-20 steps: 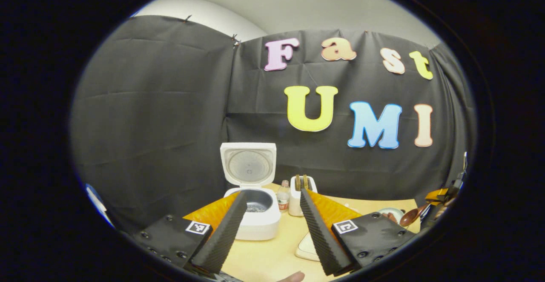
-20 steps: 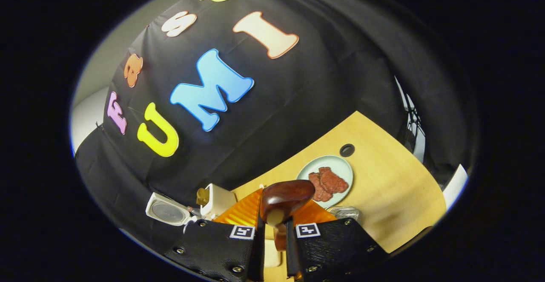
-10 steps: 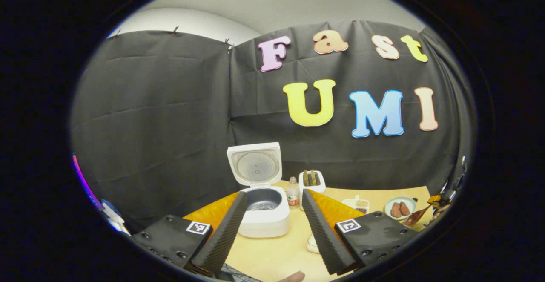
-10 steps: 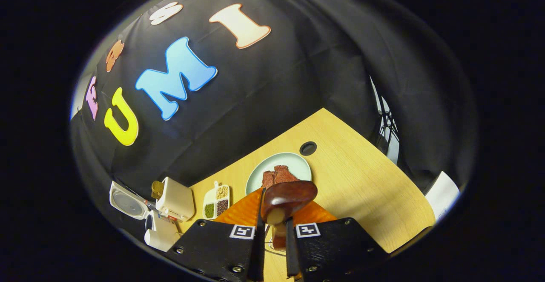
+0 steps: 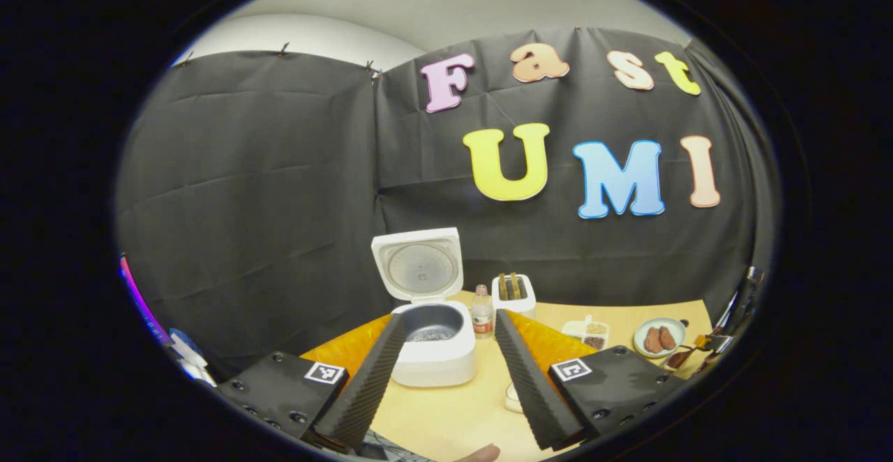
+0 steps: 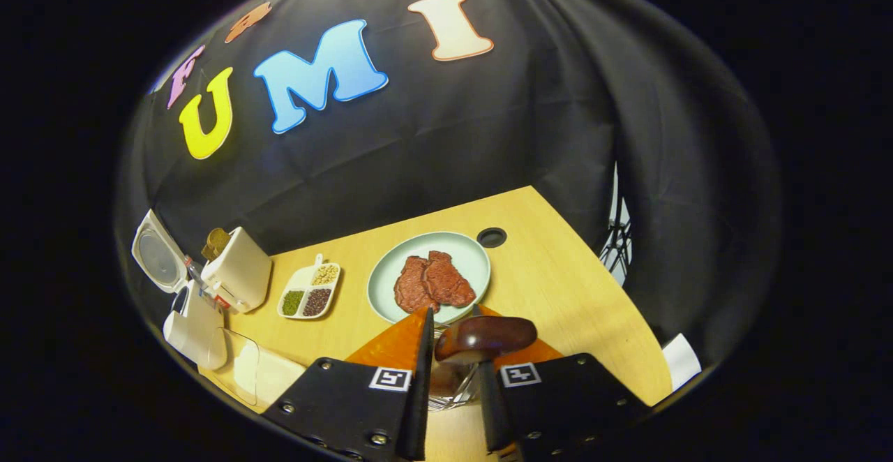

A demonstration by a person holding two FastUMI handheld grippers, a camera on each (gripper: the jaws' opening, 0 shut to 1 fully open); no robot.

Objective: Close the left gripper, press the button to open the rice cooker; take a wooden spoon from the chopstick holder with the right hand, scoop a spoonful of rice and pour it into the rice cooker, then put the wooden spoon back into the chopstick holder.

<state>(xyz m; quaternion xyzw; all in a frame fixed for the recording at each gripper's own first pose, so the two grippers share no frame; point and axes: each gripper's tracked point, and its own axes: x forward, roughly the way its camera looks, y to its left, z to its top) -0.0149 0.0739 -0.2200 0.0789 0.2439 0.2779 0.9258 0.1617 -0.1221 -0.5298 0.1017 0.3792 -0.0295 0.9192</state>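
Right gripper view, wooden spoon [image 6: 485,336] between jaws

Black screwed tool [image 5: 446,336] housings — square tags, ribbed fingers [image 5: 363,392].

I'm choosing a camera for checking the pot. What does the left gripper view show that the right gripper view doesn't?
Left gripper view: the open rice cooker with its pot interior, and the left gripper, open. Right gripper view: the wooden spoon close up at the right gripper, and a table hole. Both: chopstick holder, meat plate, divided dish.
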